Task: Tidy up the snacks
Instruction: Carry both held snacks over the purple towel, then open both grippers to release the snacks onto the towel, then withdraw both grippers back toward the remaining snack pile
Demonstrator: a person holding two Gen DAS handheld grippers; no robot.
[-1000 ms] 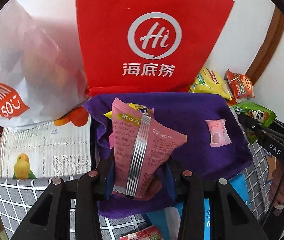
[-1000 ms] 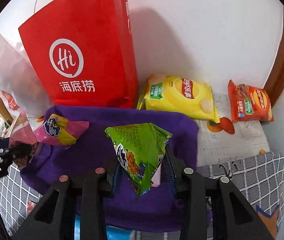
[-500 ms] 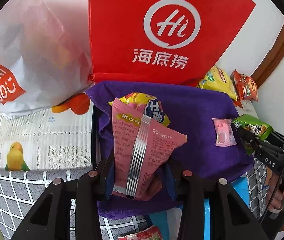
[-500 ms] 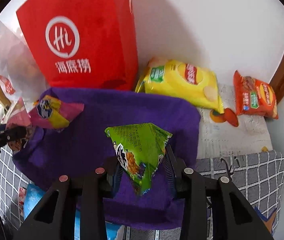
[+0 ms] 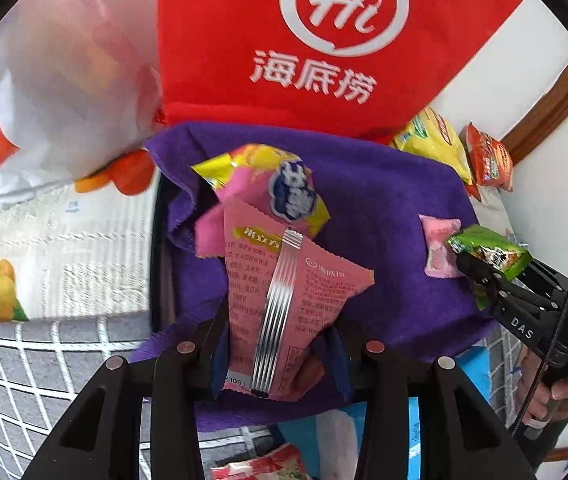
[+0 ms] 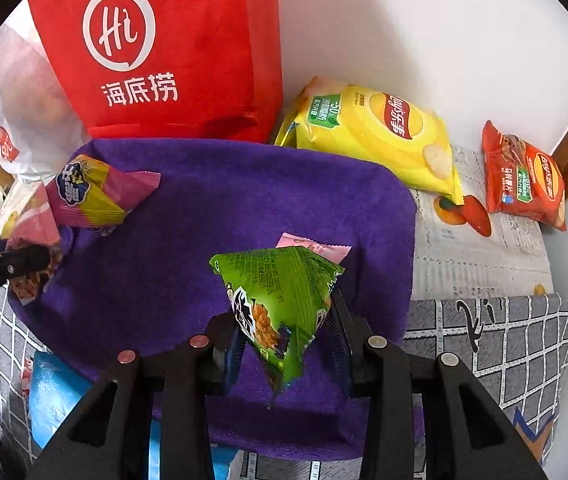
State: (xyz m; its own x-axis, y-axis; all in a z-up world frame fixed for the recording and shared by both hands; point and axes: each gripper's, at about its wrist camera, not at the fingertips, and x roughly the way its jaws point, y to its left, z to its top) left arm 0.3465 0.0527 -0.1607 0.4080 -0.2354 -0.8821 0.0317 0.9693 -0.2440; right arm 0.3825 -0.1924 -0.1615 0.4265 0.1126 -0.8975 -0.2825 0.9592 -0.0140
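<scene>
Only right view shows yellow chip bag (image 6: pixel 379 132)

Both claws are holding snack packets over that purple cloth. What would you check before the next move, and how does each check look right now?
1. Left gripper clamps the pink packet: ok.
2. Right gripper clamps the green packet: ok.
3. Bare purple cloth between the packets already lying there: ok.
4. Yellow-pink packet and small pink packet lie under the likely drop spots: not ok.
5. Red bag open on top: cannot tell.
</scene>
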